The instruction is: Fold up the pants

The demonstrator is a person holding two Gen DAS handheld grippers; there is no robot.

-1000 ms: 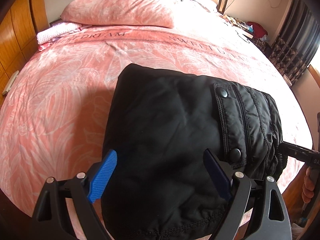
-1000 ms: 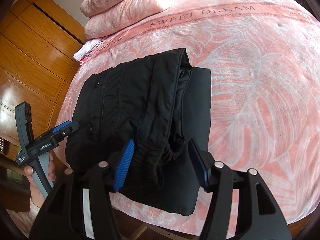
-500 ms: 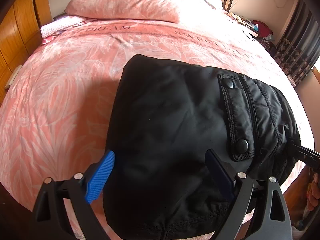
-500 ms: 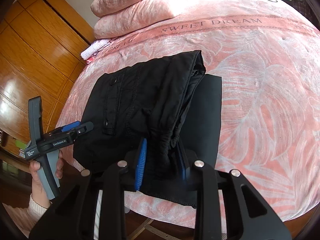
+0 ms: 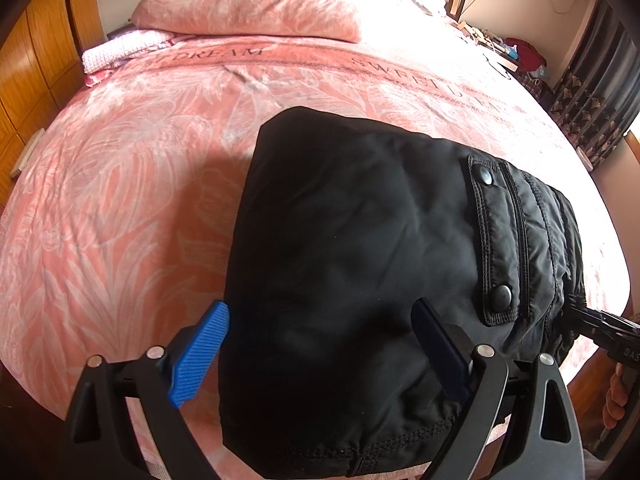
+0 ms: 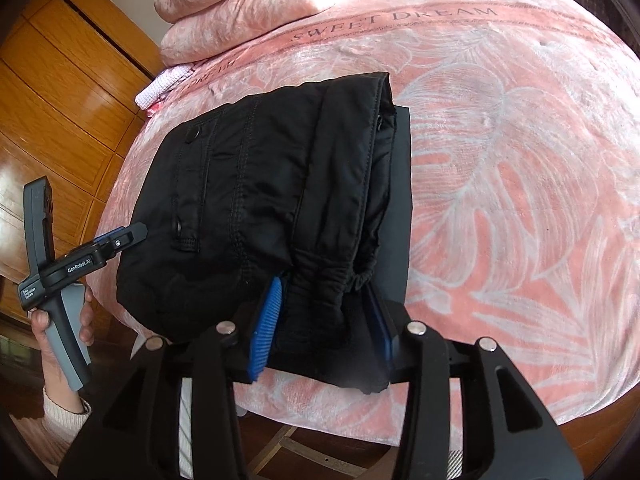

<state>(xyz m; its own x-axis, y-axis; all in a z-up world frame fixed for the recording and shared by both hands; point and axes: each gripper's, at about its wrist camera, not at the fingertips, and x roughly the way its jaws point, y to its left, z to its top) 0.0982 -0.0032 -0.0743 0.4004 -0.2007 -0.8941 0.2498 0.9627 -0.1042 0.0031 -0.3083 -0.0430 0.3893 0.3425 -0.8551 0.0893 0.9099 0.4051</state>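
The black padded pants (image 5: pixel 360 264) lie folded into a thick bundle near the foot edge of the pink bed (image 5: pixel 120 184). My left gripper (image 5: pixel 320 344) is open, its blue pads standing either side of the bundle's near left corner. In the right wrist view the pants (image 6: pixel 260 200) show a snap pocket and the gathered waistband. My right gripper (image 6: pixel 326 320) is shut on the waistband end of the pants at the bed's edge. The left gripper also shows in the right wrist view (image 6: pixel 120 240), held by a hand.
Pink pillows (image 5: pixel 256 12) and a folded pink-white cloth (image 5: pixel 120 50) lie at the head of the bed. A wooden wardrobe (image 6: pixel 60 92) stands to the left. Dark curtains (image 5: pixel 596 104) and a cluttered bedside table (image 5: pixel 516 52) are to the right.
My right gripper has closed from open onto the waistband end of the pants. My left gripper has moved slightly forward over the bundle and stays open.
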